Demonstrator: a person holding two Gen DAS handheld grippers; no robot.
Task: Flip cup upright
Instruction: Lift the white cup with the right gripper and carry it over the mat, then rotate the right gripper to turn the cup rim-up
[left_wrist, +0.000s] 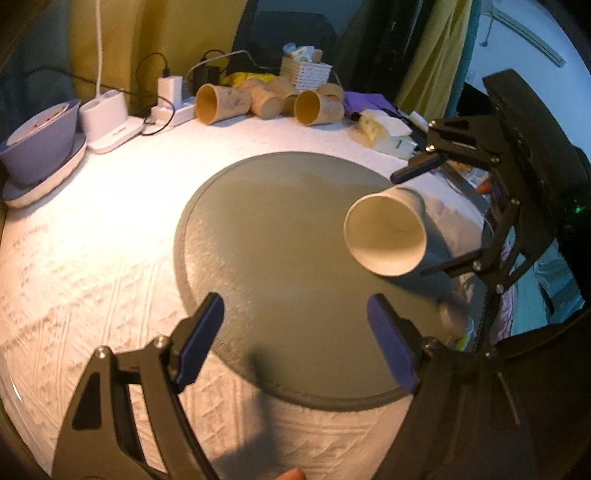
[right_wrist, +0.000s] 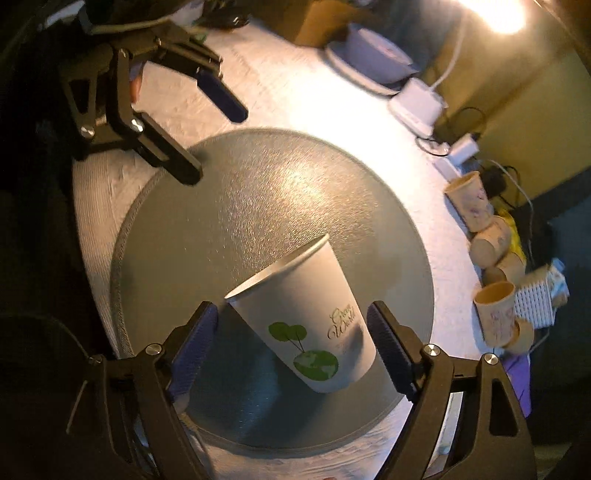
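Note:
A white paper cup (right_wrist: 306, 321) with a green globe print lies on its side on the round grey mat (right_wrist: 258, 192), mouth toward the left gripper; in the left wrist view its open mouth (left_wrist: 386, 236) faces the camera. My right gripper (right_wrist: 291, 347) is open, its blue pads on either side of the cup with small gaps; it also shows in the left wrist view (left_wrist: 428, 221). My left gripper (left_wrist: 295, 339) is open and empty above the mat's near edge; it also shows in the right wrist view (right_wrist: 210, 140).
The mat (left_wrist: 277, 258) lies on a white textured cloth (left_wrist: 92, 240). Several brown paper cups (left_wrist: 221, 101) lie at the back with a white basket (left_wrist: 304, 74), chargers and cables (left_wrist: 170, 96). A purple bowl on a plate (left_wrist: 40, 144) stands at the left.

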